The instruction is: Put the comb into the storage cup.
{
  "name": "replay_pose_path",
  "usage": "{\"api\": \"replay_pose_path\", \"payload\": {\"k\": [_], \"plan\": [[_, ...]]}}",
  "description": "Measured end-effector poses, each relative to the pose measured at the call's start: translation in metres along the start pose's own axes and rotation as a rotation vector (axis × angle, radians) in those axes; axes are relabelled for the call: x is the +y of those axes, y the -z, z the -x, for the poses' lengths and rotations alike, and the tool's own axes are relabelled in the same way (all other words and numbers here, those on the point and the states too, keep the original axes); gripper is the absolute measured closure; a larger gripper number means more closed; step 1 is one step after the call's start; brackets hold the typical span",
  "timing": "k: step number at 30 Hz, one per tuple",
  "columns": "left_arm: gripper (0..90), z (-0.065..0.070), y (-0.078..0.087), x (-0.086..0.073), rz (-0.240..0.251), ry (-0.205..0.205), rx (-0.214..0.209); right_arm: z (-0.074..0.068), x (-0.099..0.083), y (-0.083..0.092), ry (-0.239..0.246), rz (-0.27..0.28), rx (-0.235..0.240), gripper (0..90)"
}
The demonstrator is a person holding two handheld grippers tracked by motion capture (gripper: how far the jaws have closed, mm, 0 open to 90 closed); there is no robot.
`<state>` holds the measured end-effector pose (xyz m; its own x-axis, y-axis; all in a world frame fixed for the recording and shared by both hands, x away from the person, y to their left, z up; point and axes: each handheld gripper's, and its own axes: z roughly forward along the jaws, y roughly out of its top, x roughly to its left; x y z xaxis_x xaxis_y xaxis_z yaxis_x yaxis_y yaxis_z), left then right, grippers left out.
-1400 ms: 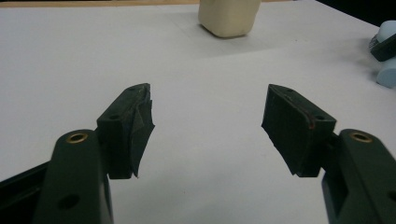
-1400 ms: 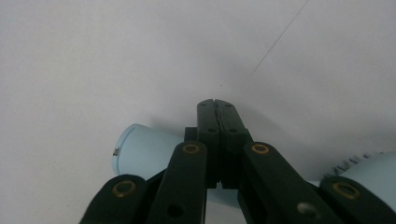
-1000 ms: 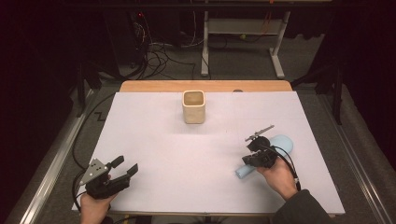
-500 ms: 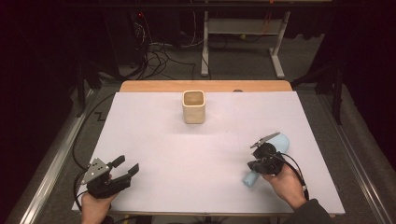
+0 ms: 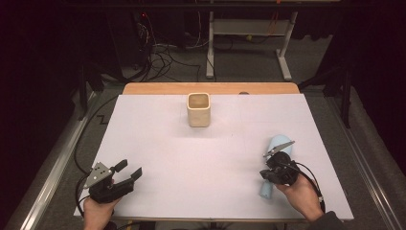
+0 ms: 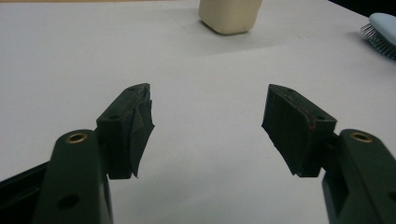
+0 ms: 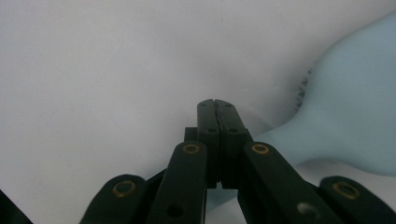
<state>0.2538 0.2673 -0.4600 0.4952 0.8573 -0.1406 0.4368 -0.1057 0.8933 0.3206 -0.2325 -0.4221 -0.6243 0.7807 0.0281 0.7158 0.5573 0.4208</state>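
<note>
White table (image 5: pixel 158 139): right gripper (image 7: pixel 217 108) clenched empty over blue hairbrush (image 7: pixel 355 116), seemingly touching; left gripper (image 6: pixel 208 126) released.

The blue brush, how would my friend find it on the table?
Start at the big white table and look to its near right corner. There the brush lies flat beside the right hand's tongs. It is pale blue with a long handle; the only other thing is a cream cup.
</note>
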Motion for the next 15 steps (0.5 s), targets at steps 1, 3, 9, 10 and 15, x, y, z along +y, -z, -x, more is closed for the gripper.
{"api": "replay_pose_path", "payload": {"k": [1, 3, 9, 10, 15], "plan": [[33.6, 0.0, 0.0, 0.0, -0.001, 0.0, 0.0, 0.001, -0.001, 0.001, -0.002, 0.002, -0.003, 90.0], [33.6, 0.0, -0.001, 0.0, -0.003, 0.001, 0.0, 0.002, -0.004, 0.002, -0.014, 0.0, -0.007, 90.0], [33.6, 0.0, -0.001, 0.0, -0.005, 0.001, 0.0, 0.006, -0.009, 0.004, -0.014, -0.005, -0.026, 90.0], [33.6, 0.0, -0.001, 0.0, -0.005, 0.001, 0.0, 0.007, -0.01, 0.005, -0.017, -0.004, -0.028, 90.0], [33.6, 0.0, -0.001, 0.0, -0.004, 0.003, -0.002, 0.01, -0.013, 0.007, -0.025, -0.005, -0.042, 90.0]]}}
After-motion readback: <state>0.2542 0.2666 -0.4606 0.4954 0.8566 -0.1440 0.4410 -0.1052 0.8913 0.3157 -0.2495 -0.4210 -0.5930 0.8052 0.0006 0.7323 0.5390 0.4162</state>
